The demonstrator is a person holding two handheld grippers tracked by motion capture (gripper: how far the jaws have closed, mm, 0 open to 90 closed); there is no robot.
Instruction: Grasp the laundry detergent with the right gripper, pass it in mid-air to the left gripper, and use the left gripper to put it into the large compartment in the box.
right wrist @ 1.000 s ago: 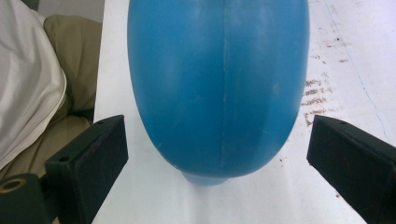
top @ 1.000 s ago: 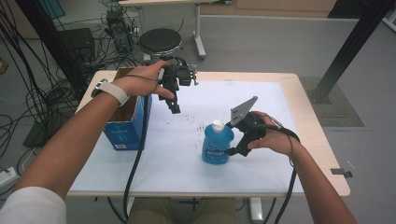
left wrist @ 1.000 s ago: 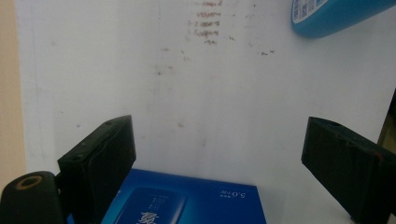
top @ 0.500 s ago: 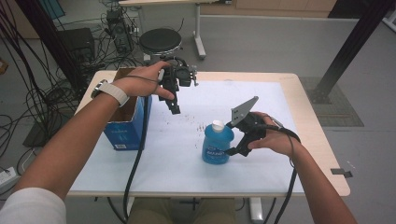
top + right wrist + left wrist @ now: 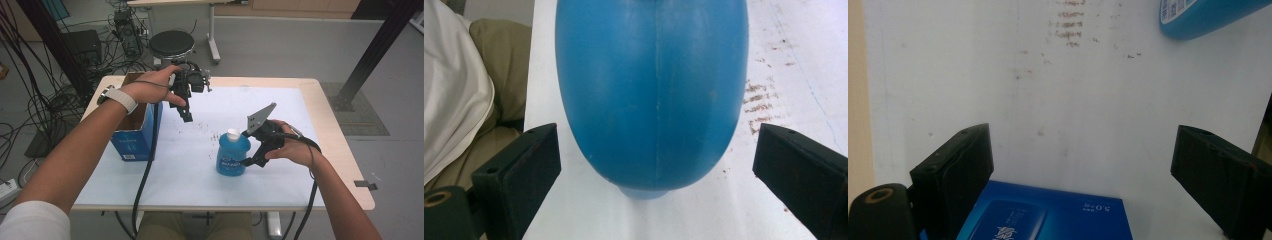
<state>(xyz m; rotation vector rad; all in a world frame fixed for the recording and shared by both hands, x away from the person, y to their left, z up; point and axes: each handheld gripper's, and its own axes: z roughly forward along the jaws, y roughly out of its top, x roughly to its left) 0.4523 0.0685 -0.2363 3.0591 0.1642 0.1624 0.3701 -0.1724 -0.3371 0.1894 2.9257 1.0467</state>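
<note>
Right hand-held gripper (image 5: 249, 156) wide open beside blue bottle (image 5: 233, 156); left hand-held gripper (image 5: 187, 116) open wide above table (image 5: 280, 100).

We are reading very little here. On the blue box (image 5: 1048, 220), seen in the left gripper view, small white print is showing upside down as "5.0" followed by a letter or two we cannot make out, beside larger white characters that are staying illegible. The blue bottle (image 5: 233, 154) is carrying a white label in the high view, too blurred for us to spell; its printed panel (image 5: 1175, 9) in the left gripper view is too small. The box's logo (image 5: 129, 143) in the high view is unreadable too.
</note>
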